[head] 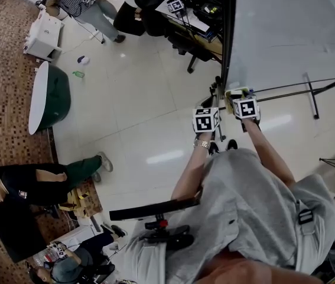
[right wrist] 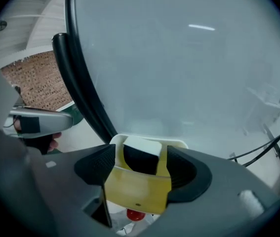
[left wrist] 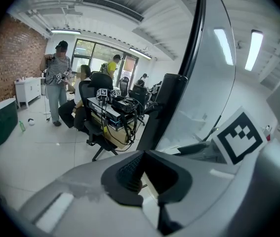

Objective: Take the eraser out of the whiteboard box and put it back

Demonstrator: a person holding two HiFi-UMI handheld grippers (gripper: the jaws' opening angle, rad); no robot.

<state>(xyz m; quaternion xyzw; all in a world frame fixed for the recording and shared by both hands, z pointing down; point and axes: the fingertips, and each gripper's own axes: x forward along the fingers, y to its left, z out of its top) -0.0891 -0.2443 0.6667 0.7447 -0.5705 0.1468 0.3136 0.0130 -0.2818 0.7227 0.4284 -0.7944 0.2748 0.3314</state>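
Straddling the box [right wrist: 137, 191] with the right gripper [right wrist: 140, 154]: jaws apart, one pad on each side. Yellow wall shows between the pads and the eraser [right wrist: 139, 158], so there's no grip on it. Eraser sits upright inside the box, white top poking above the rim. Box is up against the whiteboard [right wrist: 179, 58], close to its black frame [right wrist: 80, 83]. Red thing [right wrist: 135, 214] shows just under the box, can't tell what it is.

Left gripper [left wrist: 140, 157]: jaws closed together, nothing between them. It's held just left of the right one, beside the frame, looking out past the board at a desk [left wrist: 112, 115] loaded with cables. Person in a striped shirt [left wrist: 57, 78] stands well back.
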